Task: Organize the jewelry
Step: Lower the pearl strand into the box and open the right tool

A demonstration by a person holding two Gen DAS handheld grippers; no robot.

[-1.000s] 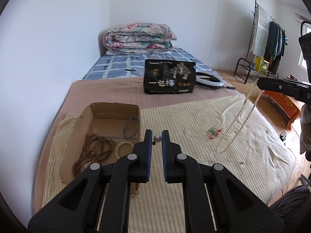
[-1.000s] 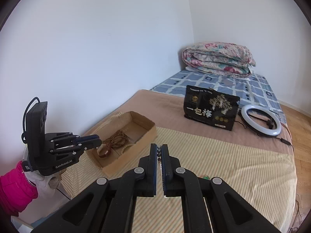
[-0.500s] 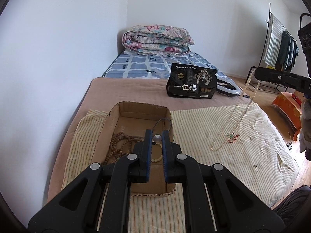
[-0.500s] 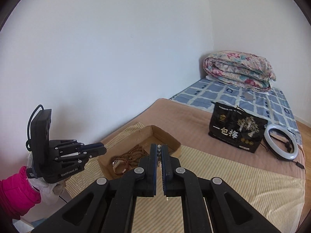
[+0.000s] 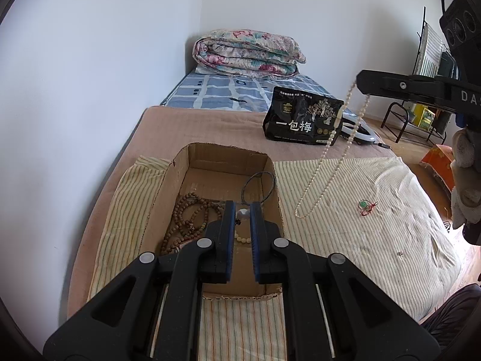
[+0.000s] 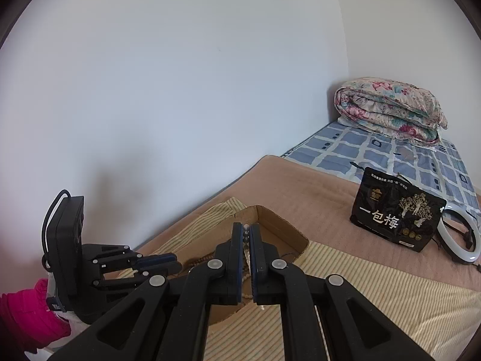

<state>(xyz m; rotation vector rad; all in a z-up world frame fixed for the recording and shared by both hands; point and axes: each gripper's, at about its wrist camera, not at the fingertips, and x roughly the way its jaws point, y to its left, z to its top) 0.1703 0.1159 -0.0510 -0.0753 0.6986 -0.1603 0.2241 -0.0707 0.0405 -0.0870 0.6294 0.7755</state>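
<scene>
My left gripper is shut on a small grey bead and hangs over the open cardboard box. In the box lie brown bead strands, a dark bangle and a cream bead bracelet. My right gripper is shut on a long pearl necklace. The necklace dangles above the striped bedspread, just right of the box. In the left wrist view the right gripper enters from the upper right. A small red and green pendant lies on the bedspread.
A black snack bag and a white ring light sit behind the box. A folded floral quilt is at the bed's head. The wall runs along the left. A clothes rack stands at the far right. A pink sleeve shows behind the left gripper.
Both grippers have moved left toward the box. The left one, earlier over the bedspread, is now over the box. The hanging necklace has come closer to the box's right wall.
</scene>
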